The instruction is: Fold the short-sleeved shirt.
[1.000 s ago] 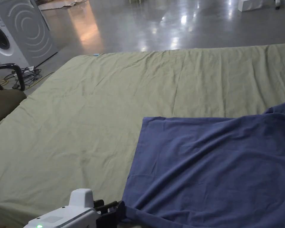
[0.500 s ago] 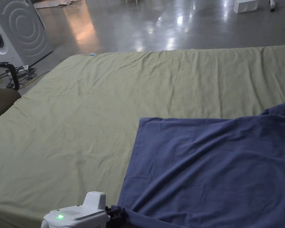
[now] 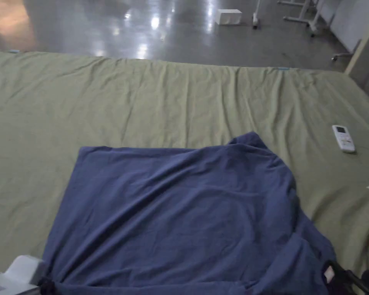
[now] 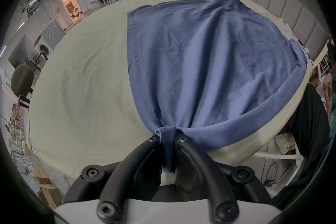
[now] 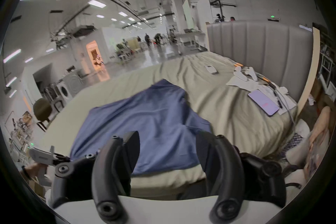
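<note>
A blue short-sleeved shirt lies spread on the green bed sheet, its near edge hanging over the front of the bed. My left gripper is shut on the shirt's near left corner, and the cloth bunches into a pleat between the jaws. In the head view that gripper sits at the bottom left. My right gripper stands open just off the shirt's near right edge, with nothing pinched between its jaws. The head view puts it at the bottom right, beside a small white label.
A white remote lies on the sheet to the right of the shirt. A phone, papers and cables sit by the padded headboard. A chair and a washing machine stand off the bed's left side.
The head camera has swung to the right, bringing the shirt's right half and the right gripper into the picture. The left gripper keeps its hold on the corner.
</note>
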Demonstrator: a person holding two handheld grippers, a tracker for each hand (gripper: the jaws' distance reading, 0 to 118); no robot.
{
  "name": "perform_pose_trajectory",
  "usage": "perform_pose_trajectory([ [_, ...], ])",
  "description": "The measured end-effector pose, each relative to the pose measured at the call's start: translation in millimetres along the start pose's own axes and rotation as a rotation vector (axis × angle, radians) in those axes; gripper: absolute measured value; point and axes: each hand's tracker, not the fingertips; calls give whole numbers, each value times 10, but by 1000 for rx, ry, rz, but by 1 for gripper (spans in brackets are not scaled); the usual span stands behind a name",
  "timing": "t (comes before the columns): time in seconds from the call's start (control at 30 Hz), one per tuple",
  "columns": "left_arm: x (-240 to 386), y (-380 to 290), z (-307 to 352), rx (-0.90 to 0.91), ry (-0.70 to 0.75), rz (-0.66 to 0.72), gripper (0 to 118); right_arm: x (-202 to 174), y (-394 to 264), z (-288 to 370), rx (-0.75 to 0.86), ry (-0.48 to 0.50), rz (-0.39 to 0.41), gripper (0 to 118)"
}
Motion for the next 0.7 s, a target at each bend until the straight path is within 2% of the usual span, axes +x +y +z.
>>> perform_pose_trajectory([
  [0.2,-105,-53,-10,19,-45,76,12,476,-159,-558,-138,-44,-25,72],
  [0.33,-126,-100,0,39,-46,101,12,540,-393,-1006,-279,-86,99,72],
  [0.53,-103,-62,-31,27,-29,87,12,561,-492,-1345,-298,-67,104,71],
  [0.6,-120,-63,-48,23,-30,89,12,574,-478,-1424,-295,-71,138,66],
  [0.63,-127,-66,-51,23,-32,92,12,572,-457,-1451,-299,-69,152,59],
  [0.7,-124,-80,-37,25,-35,103,13,598,-456,-1514,-315,-46,177,56],
])
